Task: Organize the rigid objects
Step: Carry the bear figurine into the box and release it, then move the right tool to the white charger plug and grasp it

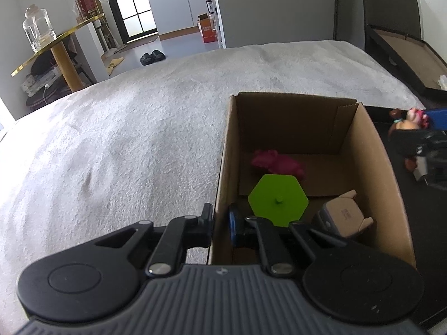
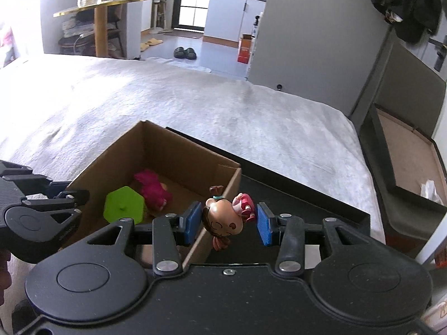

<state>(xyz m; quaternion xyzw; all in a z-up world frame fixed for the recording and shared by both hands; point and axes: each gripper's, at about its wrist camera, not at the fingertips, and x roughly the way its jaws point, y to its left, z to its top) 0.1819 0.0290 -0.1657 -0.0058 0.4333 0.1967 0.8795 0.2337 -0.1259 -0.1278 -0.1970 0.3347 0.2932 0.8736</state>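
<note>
An open cardboard box sits on the bed. Inside lie a green hexagon piece, a magenta toy and a grey-beige block toy. My left gripper is shut on the box's left wall, one finger outside and one inside. My right gripper holds a brown-haired doll figure sideways between its blue pads, over the box's right wall; a small gap shows at the right pad.
The box rests partly on a black tray on the grey-white bedspread. A dark bed frame with an open storage bay lies to the right. A gold side table stands beyond the bed on the left.
</note>
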